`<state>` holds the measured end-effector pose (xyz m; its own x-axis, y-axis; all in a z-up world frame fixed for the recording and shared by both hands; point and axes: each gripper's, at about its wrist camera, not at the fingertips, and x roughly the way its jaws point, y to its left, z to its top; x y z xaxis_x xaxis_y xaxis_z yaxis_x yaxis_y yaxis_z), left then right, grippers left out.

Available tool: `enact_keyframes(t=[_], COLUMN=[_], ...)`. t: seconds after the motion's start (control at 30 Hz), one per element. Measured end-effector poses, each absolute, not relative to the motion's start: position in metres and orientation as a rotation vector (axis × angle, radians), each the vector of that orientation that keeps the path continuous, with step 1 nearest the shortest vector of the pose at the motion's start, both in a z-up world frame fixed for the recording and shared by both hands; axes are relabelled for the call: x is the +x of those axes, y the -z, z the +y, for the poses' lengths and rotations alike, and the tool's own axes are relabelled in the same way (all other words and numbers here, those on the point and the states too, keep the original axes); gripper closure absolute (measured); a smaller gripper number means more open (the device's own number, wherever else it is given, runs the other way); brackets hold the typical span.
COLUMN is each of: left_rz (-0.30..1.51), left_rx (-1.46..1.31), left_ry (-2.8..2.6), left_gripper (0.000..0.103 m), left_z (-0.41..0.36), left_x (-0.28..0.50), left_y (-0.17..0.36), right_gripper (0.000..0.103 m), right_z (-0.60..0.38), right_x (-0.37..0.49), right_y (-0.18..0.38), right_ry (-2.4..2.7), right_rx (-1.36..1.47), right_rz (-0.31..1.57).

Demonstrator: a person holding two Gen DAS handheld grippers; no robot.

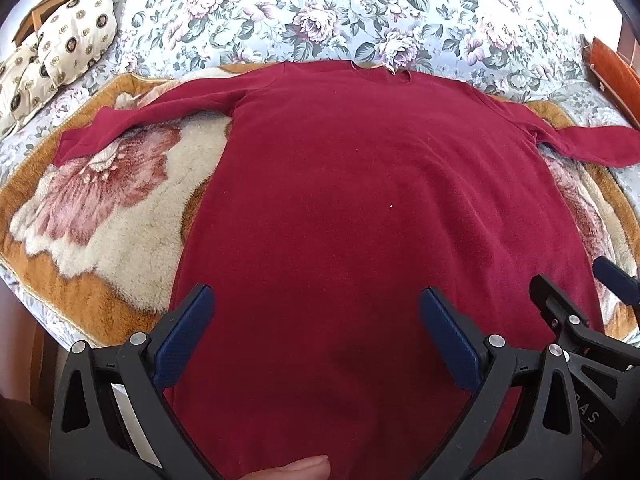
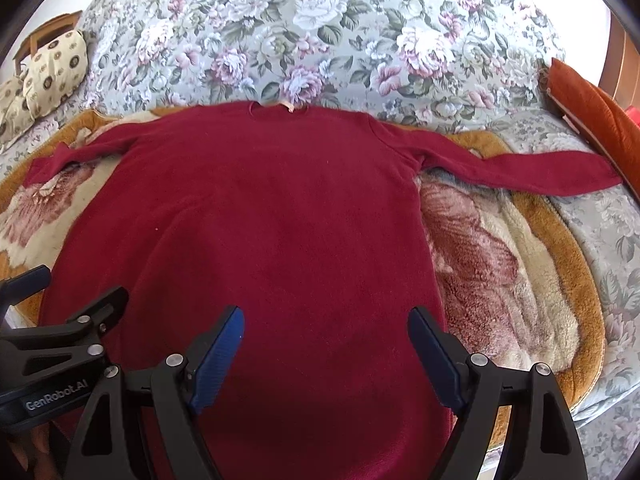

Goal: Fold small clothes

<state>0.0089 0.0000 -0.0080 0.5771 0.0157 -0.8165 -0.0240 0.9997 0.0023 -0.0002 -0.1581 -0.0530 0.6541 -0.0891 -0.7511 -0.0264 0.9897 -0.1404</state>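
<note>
A dark red long-sleeved sweater (image 1: 360, 184) (image 2: 272, 216) lies flat and spread out on a plush flower-patterned blanket (image 1: 100, 208) (image 2: 500, 272), its neck at the far side and both sleeves stretched sideways. My left gripper (image 1: 316, 300) stands open above the sweater's lower left part, with nothing between its blue pads. My right gripper (image 2: 326, 320) is open too, over the lower right part of the sweater. Each gripper shows at the edge of the other's view: the right gripper (image 1: 576, 292) and the left gripper (image 2: 76, 288). A fingertip (image 1: 304, 468) shows at the bottom of the left wrist view.
The blanket lies on a bed with a floral cover (image 1: 320, 12) (image 2: 320, 40). A cream patterned cushion (image 1: 72, 36) (image 2: 52, 68) sits at the far left by a wooden frame. An orange-brown cushion (image 1: 616, 72) (image 2: 600, 116) stands at the far right.
</note>
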Motion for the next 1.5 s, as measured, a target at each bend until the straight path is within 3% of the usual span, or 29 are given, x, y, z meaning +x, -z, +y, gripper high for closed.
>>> enact_keyframes(t=[0.4, 0.47, 0.8, 1.0, 1.23, 1.5], left_rz=[0.959, 0.967, 0.962, 0.959, 0.959, 0.96], left_rx=[-0.04, -0.063, -0.106, -0.118, -0.122, -0.12], left_ry=[-0.022, -0.02, -0.01, -0.007, -0.005, -0.009], left_gripper=[0.001, 0.001, 0.001, 0.001, 0.001, 0.001], left_z=[0.003, 0.006, 0.012, 0.013, 0.013, 0.012], left_x=[0.01, 0.011, 0.008, 0.007, 0.006, 0.008], left_y=[0.009, 0.009, 0.008, 0.007, 0.007, 0.008], right_gripper=[0.021, 0.026, 0.028, 0.028, 0.028, 0.028], right_z=[-0.156, -0.156, -0.166, -0.14, -0.127, -0.093], right_x=[0.006, 0.005, 0.017, 0.018, 0.021, 0.022], right_y=[0.064, 0.058, -0.087, -0.14, -0.174, -0.163], right_ry=[0.052, 0.042, 0.054, 0.036, 0.024, -0.043], right_rx=[-0.174, -0.172, -0.012, -0.027, -0.028, -0.062], right_rz=[0.932, 0.913, 0.634, 0.523, 0.465, 0.504])
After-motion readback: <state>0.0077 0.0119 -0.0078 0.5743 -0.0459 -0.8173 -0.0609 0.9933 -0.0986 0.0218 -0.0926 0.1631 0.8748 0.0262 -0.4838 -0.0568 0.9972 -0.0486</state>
